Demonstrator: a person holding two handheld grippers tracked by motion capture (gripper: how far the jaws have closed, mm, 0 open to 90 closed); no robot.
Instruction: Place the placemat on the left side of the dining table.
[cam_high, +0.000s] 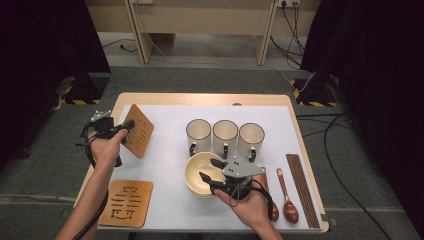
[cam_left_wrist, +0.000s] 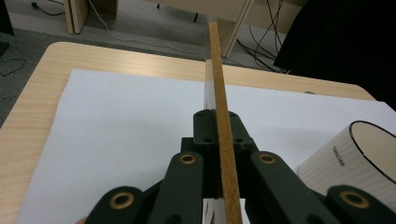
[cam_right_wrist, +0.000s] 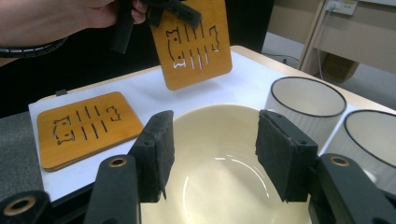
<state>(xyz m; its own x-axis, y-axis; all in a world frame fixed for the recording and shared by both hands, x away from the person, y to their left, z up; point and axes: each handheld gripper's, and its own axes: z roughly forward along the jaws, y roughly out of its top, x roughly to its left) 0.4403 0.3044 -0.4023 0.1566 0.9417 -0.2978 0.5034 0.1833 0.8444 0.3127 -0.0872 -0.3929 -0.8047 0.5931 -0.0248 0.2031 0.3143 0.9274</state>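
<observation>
Left gripper (cam_high: 127, 127) clamping coaster (cam_high: 138, 131)

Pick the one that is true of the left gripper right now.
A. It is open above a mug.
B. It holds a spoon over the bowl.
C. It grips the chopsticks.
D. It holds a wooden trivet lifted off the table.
D: the left gripper is clamped on the edge of a cut-out wooden trivet, which hangs tilted in the air in the right gripper view, while a second trivet lies flat on the table.
</observation>
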